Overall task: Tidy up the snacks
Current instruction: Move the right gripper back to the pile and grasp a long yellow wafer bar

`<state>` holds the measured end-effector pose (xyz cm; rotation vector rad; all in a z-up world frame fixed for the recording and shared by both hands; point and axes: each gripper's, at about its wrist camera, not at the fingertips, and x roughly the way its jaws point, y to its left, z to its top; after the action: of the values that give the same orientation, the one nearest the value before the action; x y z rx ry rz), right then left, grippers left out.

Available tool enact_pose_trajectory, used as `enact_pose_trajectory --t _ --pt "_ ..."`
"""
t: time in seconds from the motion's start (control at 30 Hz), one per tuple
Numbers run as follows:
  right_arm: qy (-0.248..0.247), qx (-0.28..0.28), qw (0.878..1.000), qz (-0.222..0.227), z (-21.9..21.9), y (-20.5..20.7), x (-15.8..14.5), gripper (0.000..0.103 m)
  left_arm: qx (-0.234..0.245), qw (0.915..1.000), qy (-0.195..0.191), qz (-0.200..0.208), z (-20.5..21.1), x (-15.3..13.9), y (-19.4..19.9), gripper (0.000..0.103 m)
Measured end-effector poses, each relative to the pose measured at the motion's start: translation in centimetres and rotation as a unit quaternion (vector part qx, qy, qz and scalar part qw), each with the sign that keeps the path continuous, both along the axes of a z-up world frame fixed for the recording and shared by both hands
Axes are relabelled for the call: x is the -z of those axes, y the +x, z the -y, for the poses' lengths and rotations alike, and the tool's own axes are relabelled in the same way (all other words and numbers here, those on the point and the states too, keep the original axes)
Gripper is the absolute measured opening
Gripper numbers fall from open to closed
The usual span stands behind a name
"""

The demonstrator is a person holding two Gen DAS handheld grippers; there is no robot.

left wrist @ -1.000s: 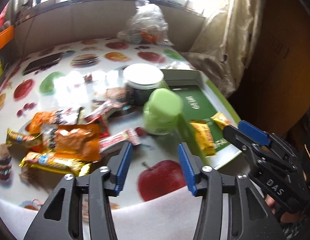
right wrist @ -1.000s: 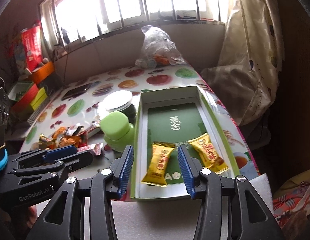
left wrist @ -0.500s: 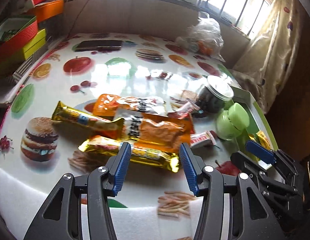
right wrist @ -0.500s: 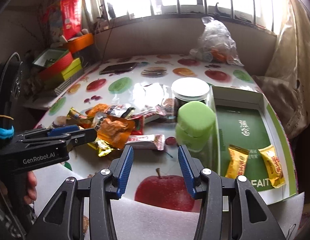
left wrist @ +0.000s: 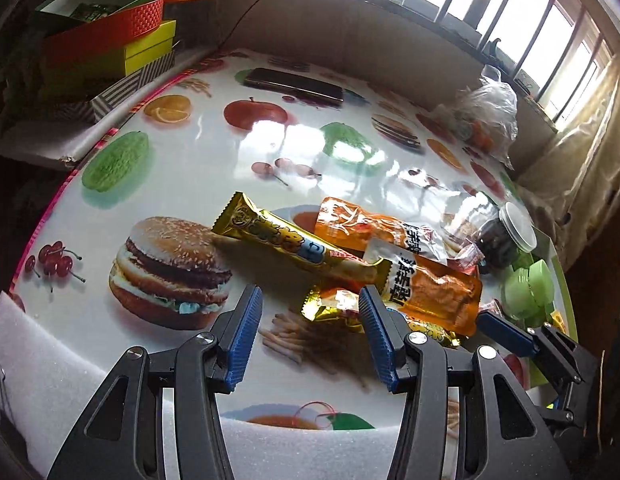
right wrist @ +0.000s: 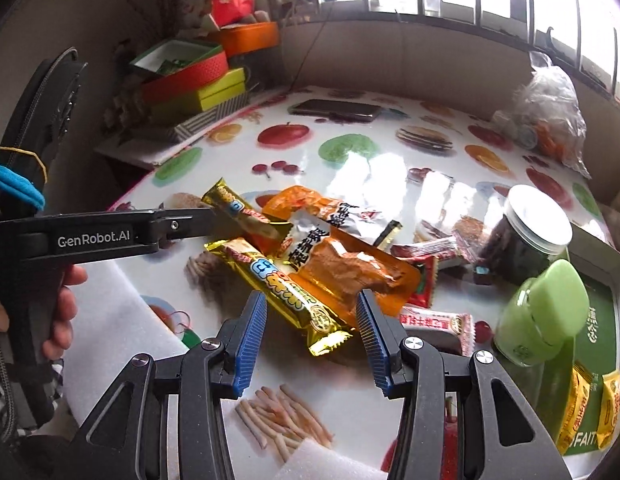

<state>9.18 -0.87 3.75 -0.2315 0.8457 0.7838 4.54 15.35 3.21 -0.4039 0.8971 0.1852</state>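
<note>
Both tools have swung away from the green tray toward the snack pile since a second ago, so the pile that sat off to the side now fills the middle of each view. The left tool point(left wrist: 308, 328) hangs over the desk point(left wrist: 214, 160) with its blue pads spread and nothing between them; the torn end of a gold bar point(left wrist: 334, 308) lies just beyond its right pad. The right tool point(right wrist: 312, 338) is also spread and grips nothing, and the same gold bar point(right wrist: 286, 292) lies on the desk between and just beyond its pads.

A second gold bar point(left wrist: 286, 240) lies behind it, partly under the orange pouch point(right wrist: 342, 264), which rests on top of the pile. Small red-and-white packets point(right wrist: 438, 320) lie at the pile's right edge, near a green bottle point(right wrist: 544, 312) and a dark jar with a white lid point(right wrist: 526, 236). The green tray point(right wrist: 598, 308) sits at the far right, holding two small yellow packets point(right wrist: 578, 404).

A phone point(right wrist: 336, 110) lies far back on the desk, a clear bag point(right wrist: 550, 108) near the window, and stacked boxes point(right wrist: 194, 88) beyond the left edge. A person's hand point(right wrist: 58, 320) holds the left tool's grip.
</note>
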Motion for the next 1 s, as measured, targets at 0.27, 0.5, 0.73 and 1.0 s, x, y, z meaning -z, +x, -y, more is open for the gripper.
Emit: enact_pose_trajectory --t 0.27,0.5,0.73,1.0 --pt "-0.027 -0.036 0.999 -0.016 -2.9 0.5 2.1 0.046 -0.016 0.9998 -0.003 -0.011 -1.6 0.8 0.2 0.051" --pt "-0.036 -0.075 0.995 -0.059 -3.7 0.1 2.6 0.046 -0.025 0.9995 -0.013 -0.017 -2.4 1.2 1.0 0.051" --pt "-0.03 -0.072 0.996 -0.054 -4.1 0.0 2.8 0.046 -0.021 0.9992 -0.02 -0.026 -2.4 1.6 2.4 0.051" --pt "-0.008 -0.048 0.997 -0.06 -2.8 0.0 2.5 0.025 -0.031 0.9988 -0.032 -0.022 -2.3 1.6 3.6 0.051"
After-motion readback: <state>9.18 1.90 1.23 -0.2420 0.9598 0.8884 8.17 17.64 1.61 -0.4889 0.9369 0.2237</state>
